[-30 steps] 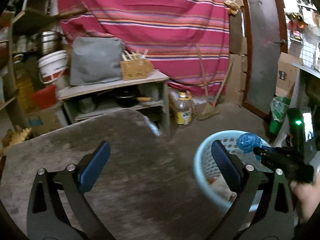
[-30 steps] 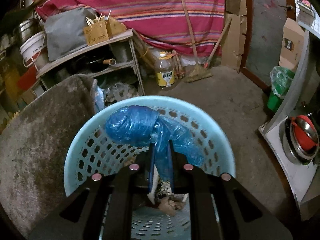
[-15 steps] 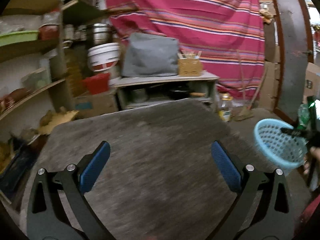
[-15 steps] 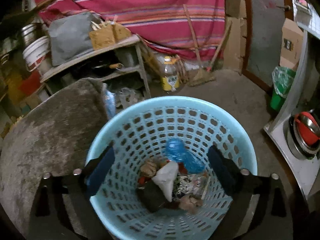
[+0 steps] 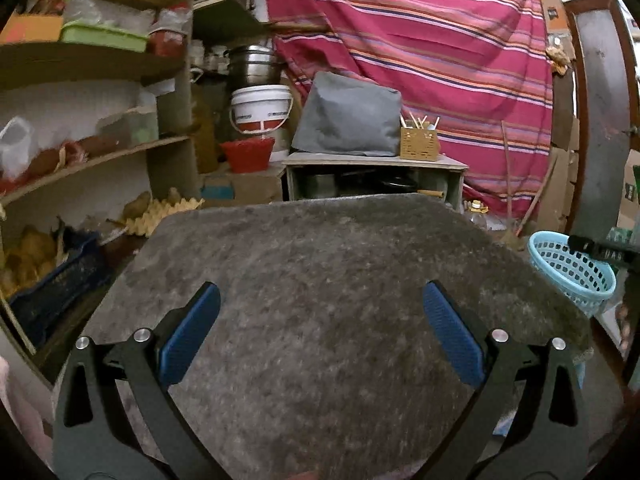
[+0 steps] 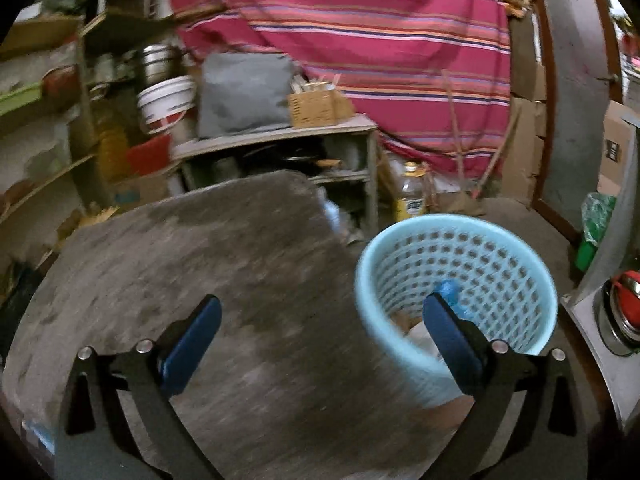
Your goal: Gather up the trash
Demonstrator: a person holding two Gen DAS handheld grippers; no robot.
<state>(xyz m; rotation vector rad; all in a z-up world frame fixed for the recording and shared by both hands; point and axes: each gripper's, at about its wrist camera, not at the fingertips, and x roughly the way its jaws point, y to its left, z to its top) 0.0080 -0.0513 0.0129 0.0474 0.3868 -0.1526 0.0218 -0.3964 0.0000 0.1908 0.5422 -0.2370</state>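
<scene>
A light blue perforated basket (image 6: 496, 264) stands on the floor to the right of the grey felt-covered table (image 6: 200, 280). Trash lies in it, with the blue plastic bag (image 6: 450, 292) on top, partly hidden by my right finger. My right gripper (image 6: 320, 336) is open and empty, over the table's right edge beside the basket. My left gripper (image 5: 320, 336) is open and empty above the table (image 5: 320, 280). The basket (image 5: 568, 268) shows at the right of the left wrist view, with part of the right gripper's body (image 5: 600, 248) above it.
A wooden stand (image 5: 376, 176) with a grey bag (image 5: 348, 120) and a cardboard box stands behind the table. Cluttered shelves (image 5: 92, 112) fill the left. A striped red cloth (image 5: 420, 60) hangs behind. An oil bottle (image 6: 410, 196), a broom and a metal counter with pots (image 6: 616, 312) are on the right.
My right gripper opened and dropped the blue bag into the basket, then swung left toward the table. My left gripper swung left, away from the basket, over the table.
</scene>
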